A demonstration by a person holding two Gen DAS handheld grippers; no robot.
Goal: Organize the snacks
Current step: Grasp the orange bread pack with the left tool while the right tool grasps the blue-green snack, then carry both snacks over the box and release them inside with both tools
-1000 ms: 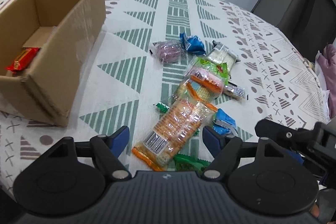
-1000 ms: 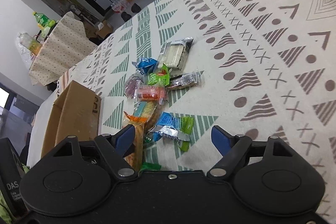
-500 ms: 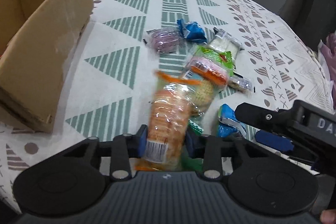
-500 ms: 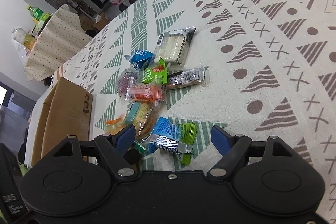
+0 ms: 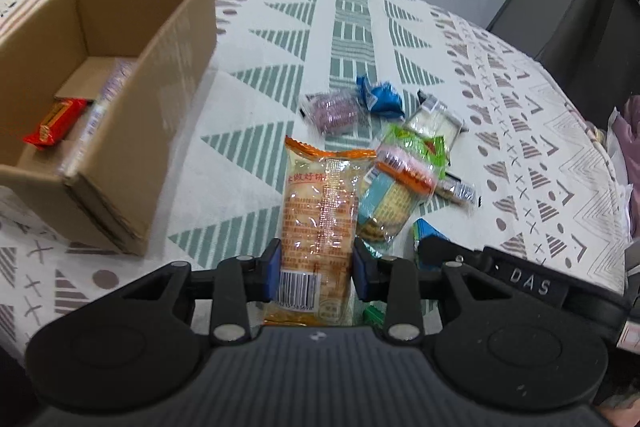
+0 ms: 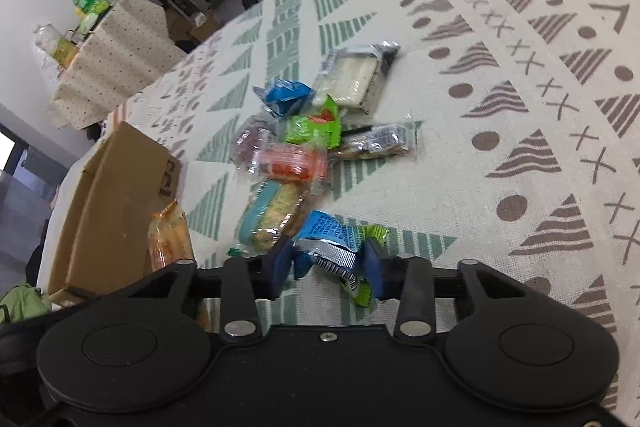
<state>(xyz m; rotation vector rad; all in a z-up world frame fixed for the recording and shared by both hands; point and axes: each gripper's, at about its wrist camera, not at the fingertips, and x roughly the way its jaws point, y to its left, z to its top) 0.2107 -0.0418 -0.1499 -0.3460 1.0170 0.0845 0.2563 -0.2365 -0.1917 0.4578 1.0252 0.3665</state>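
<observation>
Nearest: left gripper, jaws now clamped on orange cracker pack, lifted off the bench where a second ago it lay loose between open jaws. Right gripper, jaws likewise newly closed, pinching blue-and-silver packet beside a green wrapper; open half a second back. Judged: both picks made, carry to the box next.

Left of the cracker pack: cardboard box, one; inside, red bar, one, plus a pale packet, blurred.

Beyond the cracker pack, on the bench: teal biscuit pack, one; pink-orange pack, one; green packet, one; dark small bar, one; purple pack, one; blue packet, one; white wafer pack, one.
</observation>
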